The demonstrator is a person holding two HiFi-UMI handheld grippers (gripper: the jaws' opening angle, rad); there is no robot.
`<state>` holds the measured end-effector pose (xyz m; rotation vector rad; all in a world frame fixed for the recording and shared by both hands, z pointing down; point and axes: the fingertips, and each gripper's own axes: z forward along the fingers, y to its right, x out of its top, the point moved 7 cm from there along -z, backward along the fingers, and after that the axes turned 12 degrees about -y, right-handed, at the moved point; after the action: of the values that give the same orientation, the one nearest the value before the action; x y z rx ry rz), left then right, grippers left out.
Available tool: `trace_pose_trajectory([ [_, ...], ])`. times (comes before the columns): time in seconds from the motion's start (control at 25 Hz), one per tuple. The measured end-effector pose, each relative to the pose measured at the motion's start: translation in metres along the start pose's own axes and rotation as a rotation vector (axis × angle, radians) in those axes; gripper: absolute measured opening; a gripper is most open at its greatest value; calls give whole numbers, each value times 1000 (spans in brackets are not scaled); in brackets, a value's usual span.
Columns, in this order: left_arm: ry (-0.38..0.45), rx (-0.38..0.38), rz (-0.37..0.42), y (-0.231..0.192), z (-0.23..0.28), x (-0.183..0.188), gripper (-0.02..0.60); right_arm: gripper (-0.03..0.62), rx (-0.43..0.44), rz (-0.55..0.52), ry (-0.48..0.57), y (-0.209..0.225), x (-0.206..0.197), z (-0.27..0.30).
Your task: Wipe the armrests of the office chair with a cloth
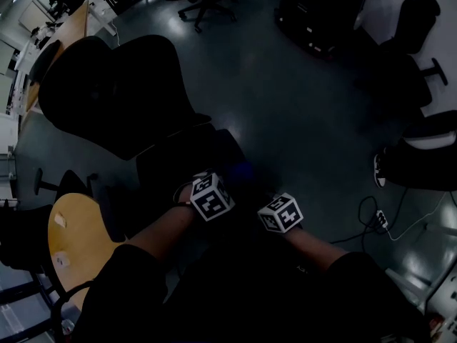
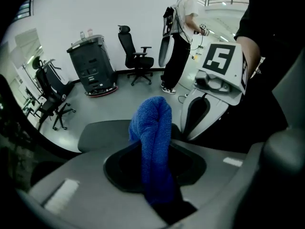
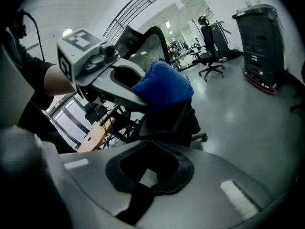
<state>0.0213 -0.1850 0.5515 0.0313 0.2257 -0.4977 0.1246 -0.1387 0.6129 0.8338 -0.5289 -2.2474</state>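
Note:
My left gripper (image 2: pixel 153 173) is shut on a bunched blue cloth (image 2: pixel 153 142), which sticks up between its jaws. Beyond the cloth lies a flat grey armrest pad (image 2: pixel 102 135). In the right gripper view the left gripper (image 3: pixel 143 97) holds the cloth (image 3: pixel 164 87) just above a black chair part (image 3: pixel 167 120). My right gripper (image 3: pixel 150 168) is shut with nothing between its jaws, close beside the left one. In the dim head view both marker cubes sit side by side over the black office chair (image 1: pixel 136 98), with the cloth (image 1: pixel 245 170) faintly blue ahead of them.
A person (image 2: pixel 181 37) stands near the far wall beside a black office chair (image 2: pixel 136 56) and a dark cabinet (image 2: pixel 90 63). A round wooden table (image 1: pixel 78 241) is at my lower left. Cables (image 1: pixel 378 220) lie on the floor at the right, near another chair (image 1: pixel 421 141).

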Motion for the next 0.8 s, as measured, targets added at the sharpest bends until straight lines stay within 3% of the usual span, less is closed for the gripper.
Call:
trace_pose_trajectory([
  [0.52, 144, -220, -206, 69, -4, -29, 123, 3, -59, 61, 48, -7, -6, 2],
  [0.64, 145, -247, -208, 70, -9, -36, 123, 4, -61, 72, 55, -9, -7, 5],
  [0.8, 147, -216, -182, 50, -24, -39, 124, 5, -55, 85, 65, -9, -7, 5],
])
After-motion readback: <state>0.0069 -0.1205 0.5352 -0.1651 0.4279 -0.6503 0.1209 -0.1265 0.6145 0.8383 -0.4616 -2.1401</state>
